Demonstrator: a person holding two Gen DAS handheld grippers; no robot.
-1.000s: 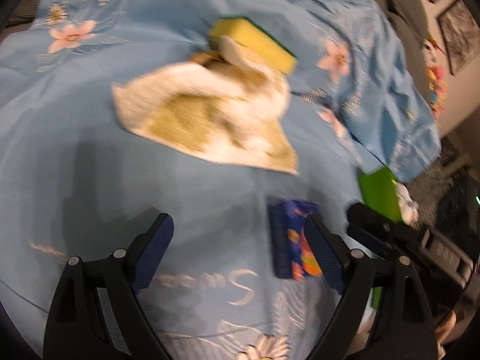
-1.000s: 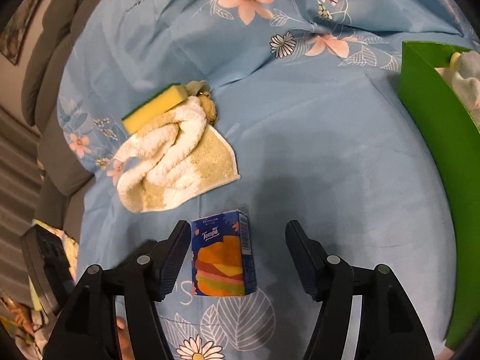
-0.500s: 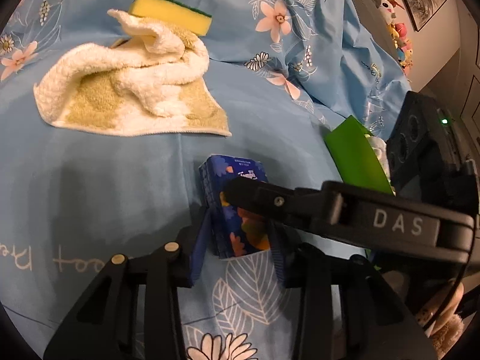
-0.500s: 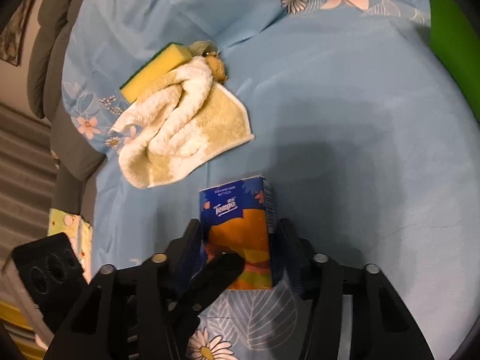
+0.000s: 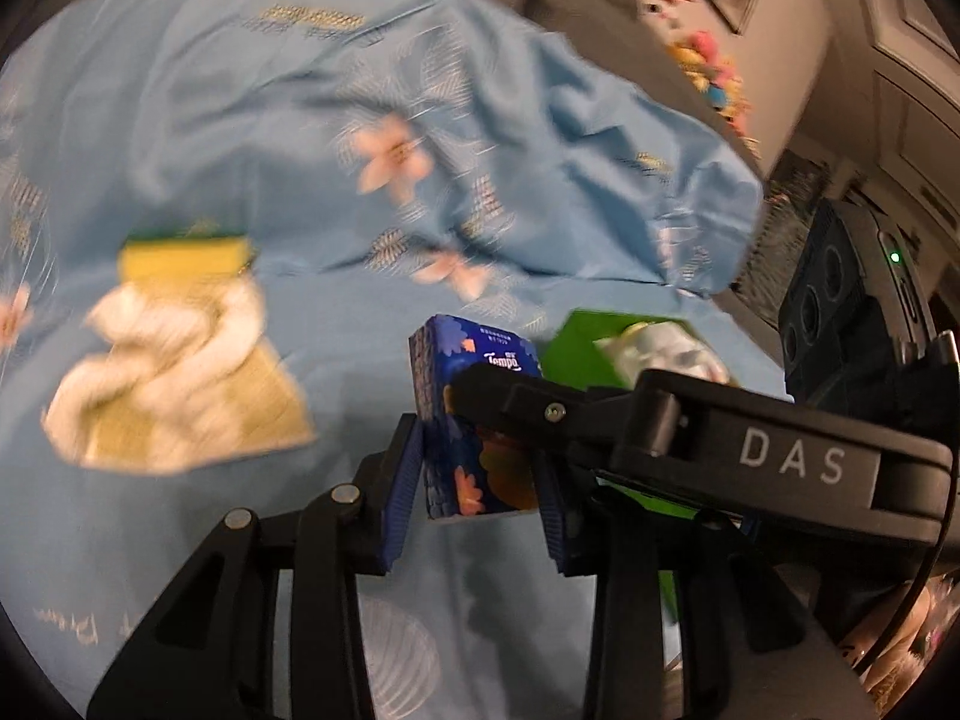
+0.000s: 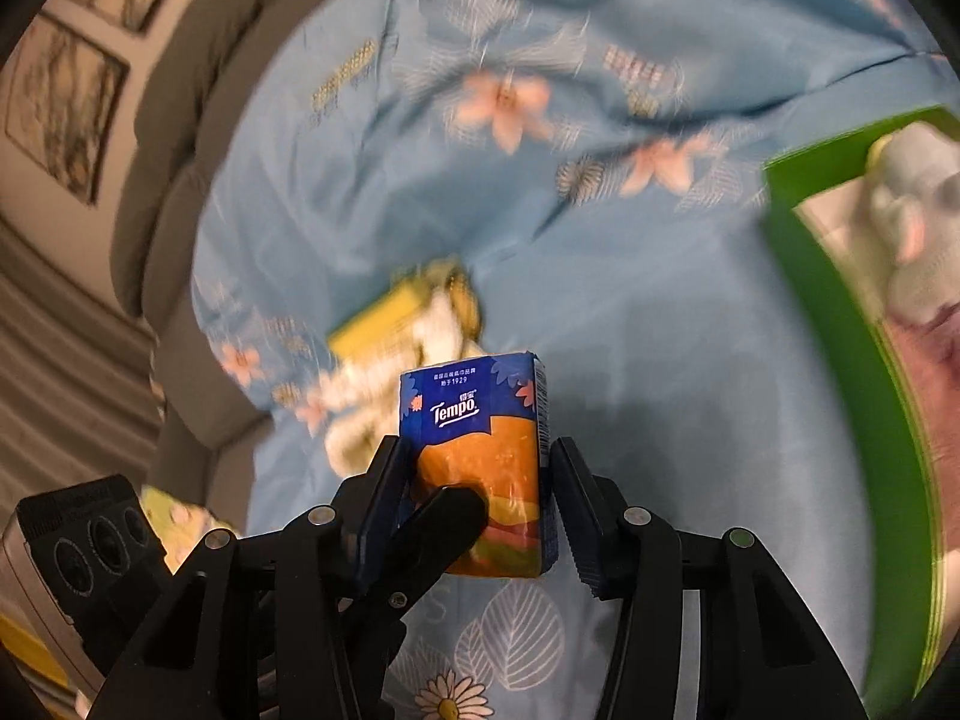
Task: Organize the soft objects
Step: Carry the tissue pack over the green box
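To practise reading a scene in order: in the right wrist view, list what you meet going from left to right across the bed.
Yellow sponge → towel → tissue pack, held off the bedsheet → green box → soft toy inside the box.

Ahead and to the left of the left claw (image 5: pixel 474 480), the towel (image 5: pixel 174 384) and the yellow sponge (image 5: pixel 183 255) behind it are smeared by motion blur, so their weave and edges cannot be read. The right claw's finger (image 5: pixel 528 402) crosses the tissue pack (image 5: pixel 474 420), hiding part of its printed face. In the right wrist view the green box (image 6: pixel 864 396), right of the right claw (image 6: pixel 480 504), is cut by the edge; the pale soft things (image 6: pixel 912 210) inside are too blurred to name.
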